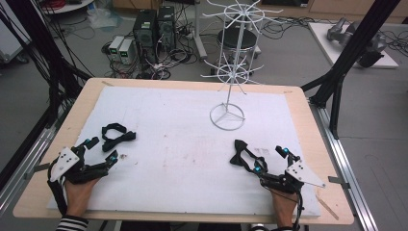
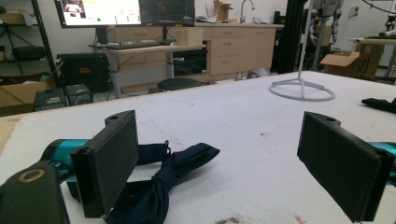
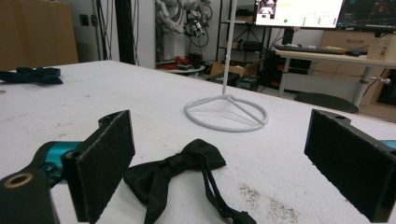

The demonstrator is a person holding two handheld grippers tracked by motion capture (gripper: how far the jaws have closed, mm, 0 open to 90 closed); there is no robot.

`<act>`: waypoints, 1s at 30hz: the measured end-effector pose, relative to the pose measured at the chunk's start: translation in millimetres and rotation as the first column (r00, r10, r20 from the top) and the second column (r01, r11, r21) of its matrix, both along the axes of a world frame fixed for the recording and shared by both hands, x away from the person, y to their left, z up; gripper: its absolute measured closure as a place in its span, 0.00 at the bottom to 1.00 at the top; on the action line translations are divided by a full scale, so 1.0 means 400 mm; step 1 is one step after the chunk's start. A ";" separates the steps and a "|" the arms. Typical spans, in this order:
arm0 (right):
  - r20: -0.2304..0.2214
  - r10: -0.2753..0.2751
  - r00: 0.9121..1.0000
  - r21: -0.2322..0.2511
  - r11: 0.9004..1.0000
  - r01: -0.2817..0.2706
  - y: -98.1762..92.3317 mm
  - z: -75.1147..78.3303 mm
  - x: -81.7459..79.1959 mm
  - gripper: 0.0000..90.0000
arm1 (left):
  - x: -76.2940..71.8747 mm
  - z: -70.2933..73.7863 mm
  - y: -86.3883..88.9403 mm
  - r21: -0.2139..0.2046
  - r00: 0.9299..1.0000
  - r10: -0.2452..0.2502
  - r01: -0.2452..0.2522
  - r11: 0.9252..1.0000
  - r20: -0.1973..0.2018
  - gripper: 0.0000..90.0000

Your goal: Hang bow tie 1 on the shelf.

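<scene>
1. High view: left gripper (image 1: 100, 150) sits at near-left of the white mat (image 1: 183, 144), jaws spread, nothing between them. Navy bow tie (image 1: 117, 135) lies just ahead of its tips, strap looped behind the bow.
2. Same view: right gripper (image 1: 272, 159) at near-right, jaws also spread wide and empty. Black bow tie (image 1: 239, 153) lies at its left jaw, strap running back toward the gripper.
3. White wire rack (image 1: 232, 72) stands upright at mat centre-back, ring base on the mat, well apart from both ties.
4. Left gripper view adds detail: navy bow tie (image 2: 163, 179) lies flat beside and partly behind the left pad (image 2: 109, 161), not pinched. Rack base (image 2: 301, 90) shows far right; top of rack cut off here.
5. Right gripper view: black bow tie (image 3: 173, 175) lies between the jaws, nearer the left pad (image 3: 100, 161); can't tell if touching. Its clasp end trails toward the cam. Navy tie shows far left.
6. High view alone shows the person's hands & striped sleeve (image 1: 72, 224).
</scene>
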State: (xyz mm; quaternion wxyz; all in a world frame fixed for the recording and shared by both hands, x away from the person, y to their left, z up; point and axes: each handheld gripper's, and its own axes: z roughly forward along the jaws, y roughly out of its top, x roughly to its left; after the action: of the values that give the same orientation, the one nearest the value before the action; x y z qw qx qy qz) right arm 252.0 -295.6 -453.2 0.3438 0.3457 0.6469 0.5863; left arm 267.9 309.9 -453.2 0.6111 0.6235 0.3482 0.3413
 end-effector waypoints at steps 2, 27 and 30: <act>0.000 0.000 1.000 0.000 1.000 0.000 0.000 0.000 0.000 0.08 | 0.002 0.001 0.001 -0.001 1.000 0.001 -0.001 1.000 -0.003 0.14; 0.000 0.000 1.000 -0.001 1.000 0.000 0.000 0.000 0.000 0.08 | 0.033 0.112 0.031 0.146 0.993 -0.067 0.081 0.986 -0.096 0.14; -0.001 0.000 1.000 0.000 1.000 0.000 -0.001 0.000 0.001 0.08 | 0.040 0.123 0.034 0.171 0.990 -0.078 0.097 0.980 -0.117 0.14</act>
State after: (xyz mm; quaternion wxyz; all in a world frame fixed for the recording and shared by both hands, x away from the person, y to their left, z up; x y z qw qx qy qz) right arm 252.2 -295.9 -453.2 0.3435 0.3457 0.6472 0.5862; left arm 284.0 323.3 -404.1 0.5478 0.7077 0.3220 0.3088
